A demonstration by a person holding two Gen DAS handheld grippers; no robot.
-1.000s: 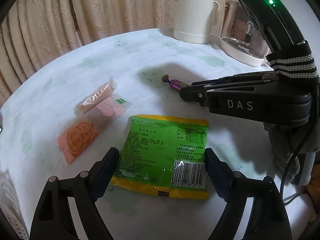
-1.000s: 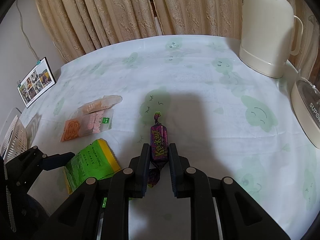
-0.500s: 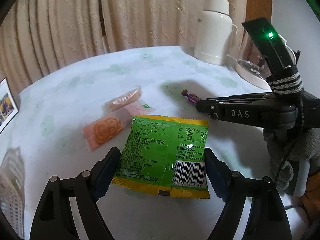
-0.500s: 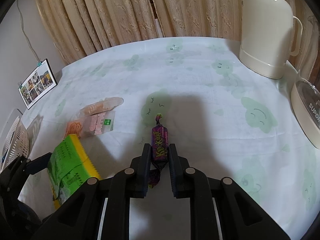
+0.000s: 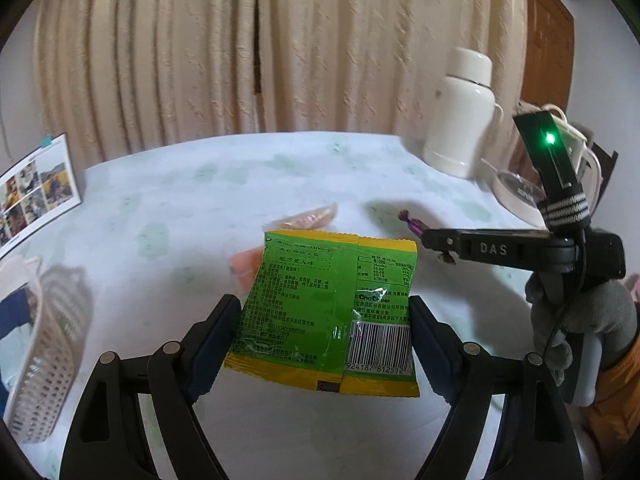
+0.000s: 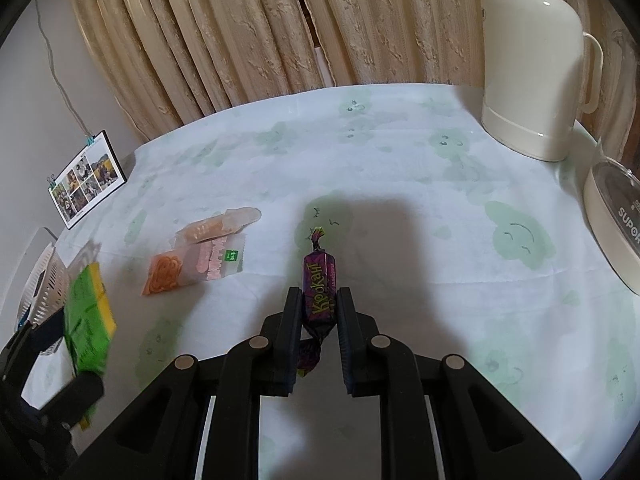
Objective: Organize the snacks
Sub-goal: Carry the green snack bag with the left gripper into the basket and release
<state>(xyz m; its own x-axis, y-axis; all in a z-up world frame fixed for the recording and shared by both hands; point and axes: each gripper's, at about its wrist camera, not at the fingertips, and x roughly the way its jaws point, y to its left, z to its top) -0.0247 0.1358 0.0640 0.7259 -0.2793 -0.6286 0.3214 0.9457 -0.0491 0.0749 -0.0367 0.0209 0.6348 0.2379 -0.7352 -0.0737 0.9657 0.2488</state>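
My left gripper (image 5: pixel 325 304) is shut on a green and yellow snack packet (image 5: pixel 320 304), held up off the table and tilted; the same packet (image 6: pixel 88 320) shows at the left of the right wrist view. My right gripper (image 6: pixel 319 300) is shut on a purple wrapped candy (image 6: pixel 318 284), its twisted end pointing forward just above the cloth; that candy (image 5: pixel 412 222) pokes out of the right gripper's tip in the left wrist view. Orange and pink wrapped snacks (image 6: pixel 200 252) lie on the table left of the candy; the held packet partly hides these snacks (image 5: pixel 304 218) in the left wrist view.
A white perforated basket (image 5: pixel 40 344) stands at the table's left edge; this basket (image 6: pixel 44 280) also shows beyond the left gripper. A cream thermos (image 6: pixel 532 68) and a kettle base (image 6: pixel 616 208) stand at the right. A photo card (image 6: pixel 86 178) leans at the far left. Curtains hang behind.
My left gripper has lifted the green packet off the table and swung left, bringing the basket into view. The right gripper keeps its hold on the candy, almost still.
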